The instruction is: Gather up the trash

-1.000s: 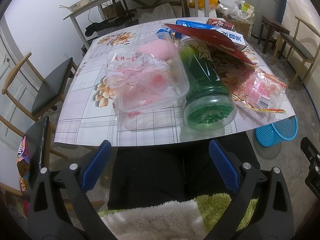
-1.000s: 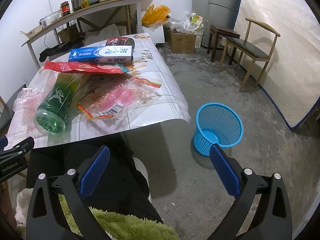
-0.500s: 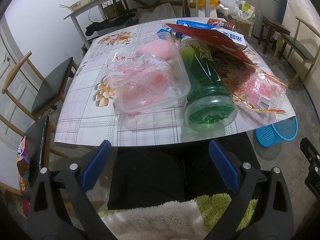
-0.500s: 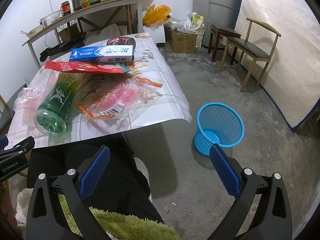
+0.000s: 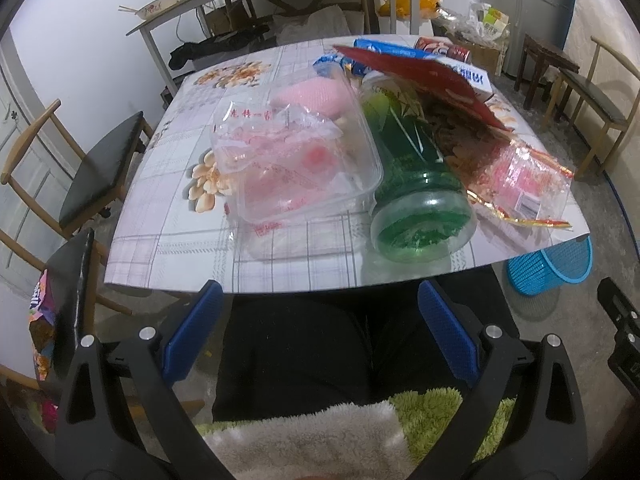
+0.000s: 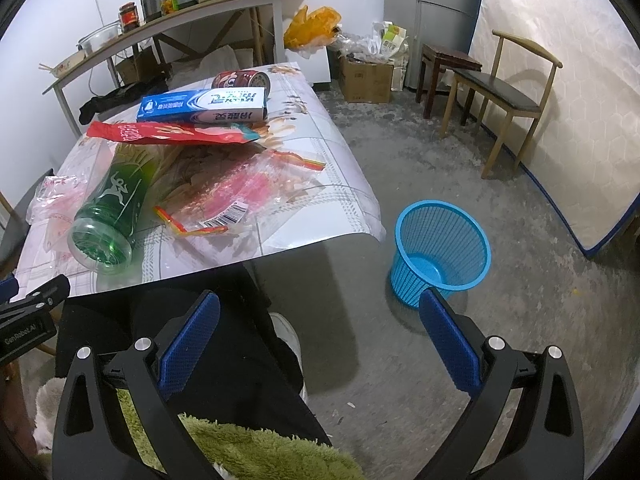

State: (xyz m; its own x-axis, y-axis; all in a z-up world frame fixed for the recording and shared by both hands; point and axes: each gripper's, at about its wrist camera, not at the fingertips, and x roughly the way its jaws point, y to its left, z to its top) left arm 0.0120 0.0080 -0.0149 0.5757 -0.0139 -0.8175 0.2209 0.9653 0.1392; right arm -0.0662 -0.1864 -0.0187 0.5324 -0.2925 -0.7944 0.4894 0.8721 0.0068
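Blue mesh marks the basket (image 6: 440, 252), which stands on the concrete floor just beside the near right corner of the table (image 5: 296, 268) — nothing shows inside it. The trash lies in a heap on the flowered tabletop: a green bottle (image 5: 412, 184) on its side with its base toward the near edge, a clear plastic tray (image 5: 304, 168) touching its left side with a crumpled clear bag and something pink in it, and a clear wrapper (image 6: 240, 196) with pink print and a barcode just to the bottle's right. A red packet (image 6: 168, 134) rests across the bottle's far end; behind it sit a toothpaste box (image 6: 204, 106) and a can (image 6: 240, 80) on its side. The left gripper (image 5: 316, 336) hangs below the table's near edge, fingers spread wide and holding nothing. The right gripper (image 6: 316, 340) — likewise spread and bare — hangs over the person's dark-clad lap and the floor.
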